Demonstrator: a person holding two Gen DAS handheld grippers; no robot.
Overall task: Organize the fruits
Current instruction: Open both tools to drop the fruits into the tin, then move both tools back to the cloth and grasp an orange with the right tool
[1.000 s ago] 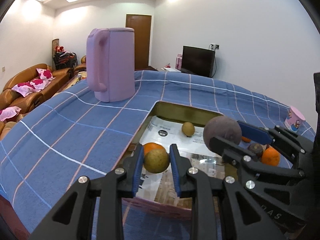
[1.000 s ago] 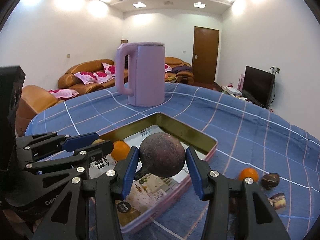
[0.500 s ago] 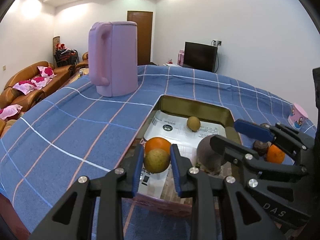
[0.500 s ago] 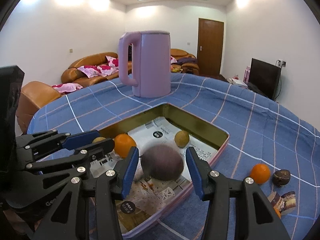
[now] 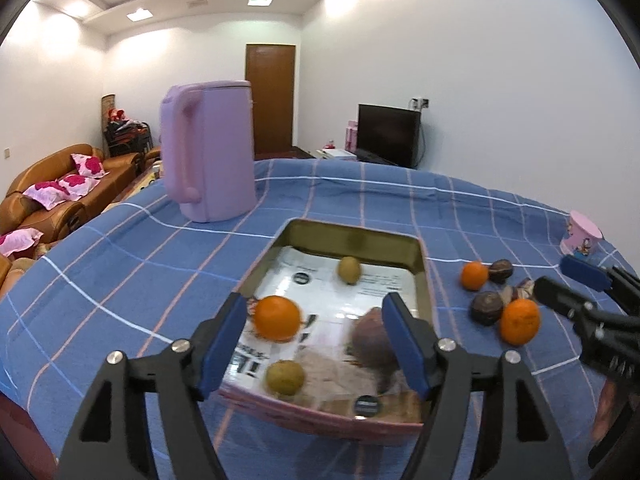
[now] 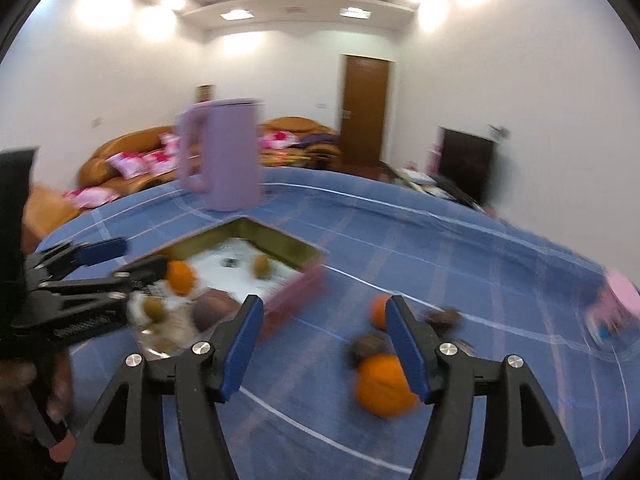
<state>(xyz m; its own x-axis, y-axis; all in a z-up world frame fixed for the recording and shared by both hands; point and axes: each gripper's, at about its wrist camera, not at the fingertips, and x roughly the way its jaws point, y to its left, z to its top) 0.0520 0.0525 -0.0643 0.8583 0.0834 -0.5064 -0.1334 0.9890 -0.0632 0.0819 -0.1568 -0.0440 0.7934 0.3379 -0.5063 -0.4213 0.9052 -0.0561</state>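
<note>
Blue checked cloth (image 5: 120,280) covers the table, with a lilac kettle (image 5: 208,152) standing behind an open tin (image 5: 424,264). From the left wrist view, the left gripper (image 5: 316,344) is seen with its jaws just spread wide and empty; the small greenish fruit (image 5: 285,377) lies loose on the tin's floor below them, near an orange (image 5: 277,317), a second greenish fruit (image 5: 349,270) and a blurred dark round fruit (image 5: 372,340) that may be rolling. A bounce against the low wall could be caused by that roll. From the right wrist view, heavily blurred, the right gripper (image 6: 322,348) is seen parted and holding nothing, above the cloth beside the loose oranges (image 6: 382,384) and dark fruits (image 6: 366,346). With such a fast swing, a fruit could be knocked toward the pink cup (image 6: 618,300) or the table edge, or a grasp misjudged.
</note>
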